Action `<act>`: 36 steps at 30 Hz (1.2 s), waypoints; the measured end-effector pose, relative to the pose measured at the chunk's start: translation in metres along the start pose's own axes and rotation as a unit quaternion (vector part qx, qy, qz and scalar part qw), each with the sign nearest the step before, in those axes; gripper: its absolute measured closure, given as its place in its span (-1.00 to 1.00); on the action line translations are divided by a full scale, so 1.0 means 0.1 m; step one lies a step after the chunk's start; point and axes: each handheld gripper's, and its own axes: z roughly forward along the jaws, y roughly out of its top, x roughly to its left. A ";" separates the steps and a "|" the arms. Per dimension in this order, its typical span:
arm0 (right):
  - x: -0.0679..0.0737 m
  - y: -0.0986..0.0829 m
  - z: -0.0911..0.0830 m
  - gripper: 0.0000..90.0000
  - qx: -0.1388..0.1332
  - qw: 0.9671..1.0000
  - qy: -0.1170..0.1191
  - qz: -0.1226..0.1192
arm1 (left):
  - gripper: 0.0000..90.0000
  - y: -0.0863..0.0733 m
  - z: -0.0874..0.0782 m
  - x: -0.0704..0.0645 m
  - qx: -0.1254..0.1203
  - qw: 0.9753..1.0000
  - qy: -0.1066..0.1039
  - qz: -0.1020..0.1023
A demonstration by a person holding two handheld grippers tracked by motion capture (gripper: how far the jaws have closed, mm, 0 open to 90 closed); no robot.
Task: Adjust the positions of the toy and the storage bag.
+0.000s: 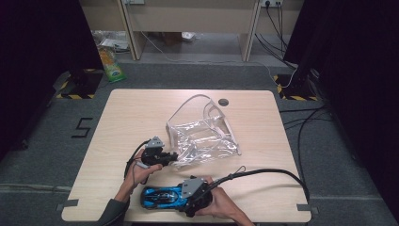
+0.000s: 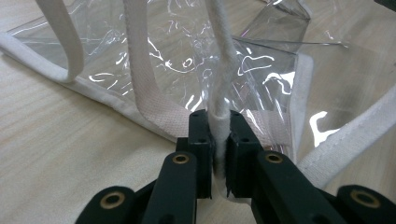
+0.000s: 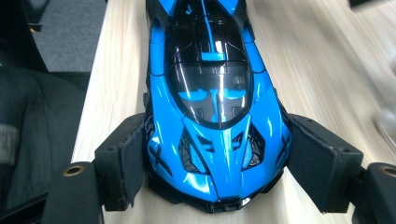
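Note:
A clear plastic bag (image 1: pixel 203 134) with white fabric trim and straps lies on its side in the middle of the wooden table (image 1: pixel 127 117). My left gripper (image 1: pixel 173 156) is at the bag's near-left corner, shut on the bag's white trimmed edge (image 2: pixel 219 116), which stands pinched between the jaws. A blue and black toy car (image 1: pixel 162 196) sits near the table's front edge. My right gripper (image 1: pixel 186 197) holds the car (image 3: pixel 215 93) at one end, its padded jaws pressed against both sides.
A round cable hole (image 1: pixel 223 101) sits at the table's far edge. The right gripper's black cable (image 1: pixel 273 173) loops across the table's right front. A green packet (image 1: pixel 111 63) lies on the floor beyond the table. The car is close to the table's front edge.

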 end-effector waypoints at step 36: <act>-0.04 -1.29 -1.25 -0.44 0.003 0.953 -0.214 0.215 | 0.83 0.00 0.01 -0.01 0.003 1.000 0.006 0.002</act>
